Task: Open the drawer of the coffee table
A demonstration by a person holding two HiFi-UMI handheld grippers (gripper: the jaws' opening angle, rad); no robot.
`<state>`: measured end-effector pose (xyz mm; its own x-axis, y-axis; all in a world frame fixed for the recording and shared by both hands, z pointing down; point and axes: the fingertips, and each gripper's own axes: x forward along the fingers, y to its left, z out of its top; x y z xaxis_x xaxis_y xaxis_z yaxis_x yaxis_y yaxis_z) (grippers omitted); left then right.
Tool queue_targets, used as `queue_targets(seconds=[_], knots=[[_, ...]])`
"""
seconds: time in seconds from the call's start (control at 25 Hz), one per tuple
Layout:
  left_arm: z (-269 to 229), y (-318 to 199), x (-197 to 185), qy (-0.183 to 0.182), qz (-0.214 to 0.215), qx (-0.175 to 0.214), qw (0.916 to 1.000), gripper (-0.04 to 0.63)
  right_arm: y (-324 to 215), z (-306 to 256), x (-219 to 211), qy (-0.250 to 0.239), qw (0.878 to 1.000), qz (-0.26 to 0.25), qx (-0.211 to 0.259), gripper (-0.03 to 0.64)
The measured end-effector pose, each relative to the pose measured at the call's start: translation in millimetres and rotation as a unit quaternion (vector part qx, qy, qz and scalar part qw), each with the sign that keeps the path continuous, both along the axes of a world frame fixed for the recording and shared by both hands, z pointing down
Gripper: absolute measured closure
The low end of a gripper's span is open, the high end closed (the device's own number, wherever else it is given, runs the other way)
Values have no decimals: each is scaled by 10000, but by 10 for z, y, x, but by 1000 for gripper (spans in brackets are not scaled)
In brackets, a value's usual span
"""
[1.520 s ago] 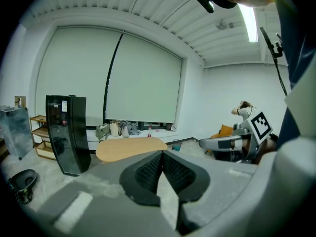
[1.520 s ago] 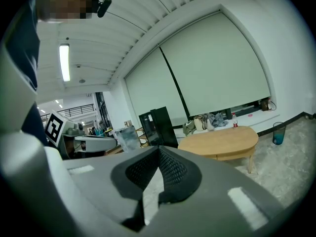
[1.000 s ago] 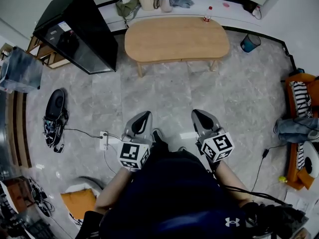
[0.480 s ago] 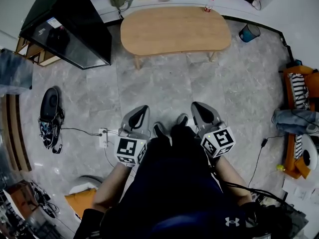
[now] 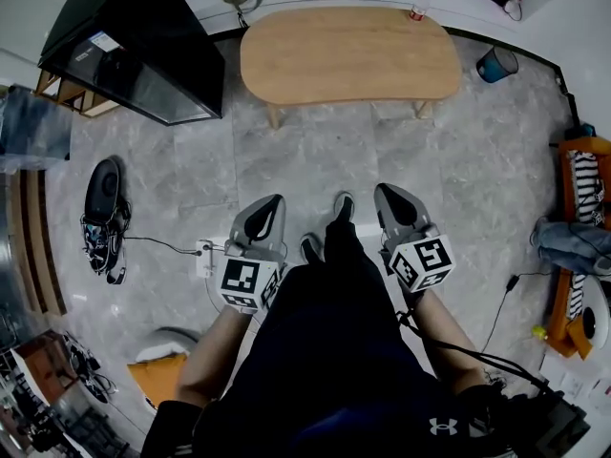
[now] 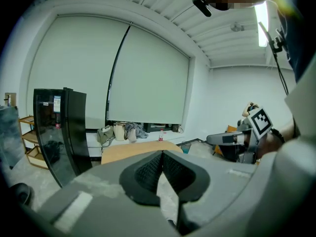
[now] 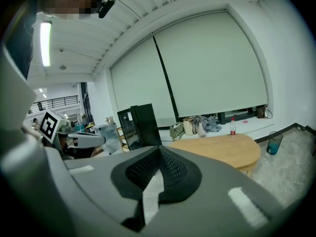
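The coffee table (image 5: 348,53) is an oval, light wooden one on short legs, standing by the far window ledge; no drawer shows from above. It also lies ahead in the left gripper view as the table top (image 6: 129,152) and in the right gripper view as the table top (image 7: 224,148). My left gripper (image 5: 273,202) and right gripper (image 5: 386,192) are held side by side over the grey floor, well short of the table. Both are shut with nothing between the pads, seen at the left gripper (image 6: 162,155) and the right gripper (image 7: 158,152).
A black glass-fronted cabinet (image 5: 134,46) stands left of the table. A blue bin (image 5: 497,63) is at its right, a red-capped bottle (image 5: 417,10) and bags on the ledge behind. A power strip (image 5: 202,256) with cable and a dark bag (image 5: 100,208) lie left; an orange sofa (image 5: 582,189) right.
The person has stepped toward the table, one foot now forward between the grippers. Both grippers came along with the step, still shut and side by side.
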<state>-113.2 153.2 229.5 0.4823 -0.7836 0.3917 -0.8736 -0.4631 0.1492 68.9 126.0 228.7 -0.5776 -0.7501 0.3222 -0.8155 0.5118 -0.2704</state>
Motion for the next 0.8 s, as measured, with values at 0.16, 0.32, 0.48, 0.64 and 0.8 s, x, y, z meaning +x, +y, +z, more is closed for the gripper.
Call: queue_targets(seconds=[0.16,0.32,0.48,0.64,0.8], knots=[[59,-355,65,35,-17,76,10000,594,-462,104,146,-45,10000,55,46,615],[241,-818,89,-224,-42,63,9997,592,-977,326,296,-109,9999,30,-6,615],[466,-1270,113,-592,-203,55,9980,581,-1491,488,561,166,9995,72,248,614],[945,-1676,60,-1058,-356,-74,9937,581,-2009,831,775,692,9959,143,571,615],[1362,-2057,-30,-1322,-517,-74,9898,581,-2394,1297,815,1081,9918,-79,680,614]])
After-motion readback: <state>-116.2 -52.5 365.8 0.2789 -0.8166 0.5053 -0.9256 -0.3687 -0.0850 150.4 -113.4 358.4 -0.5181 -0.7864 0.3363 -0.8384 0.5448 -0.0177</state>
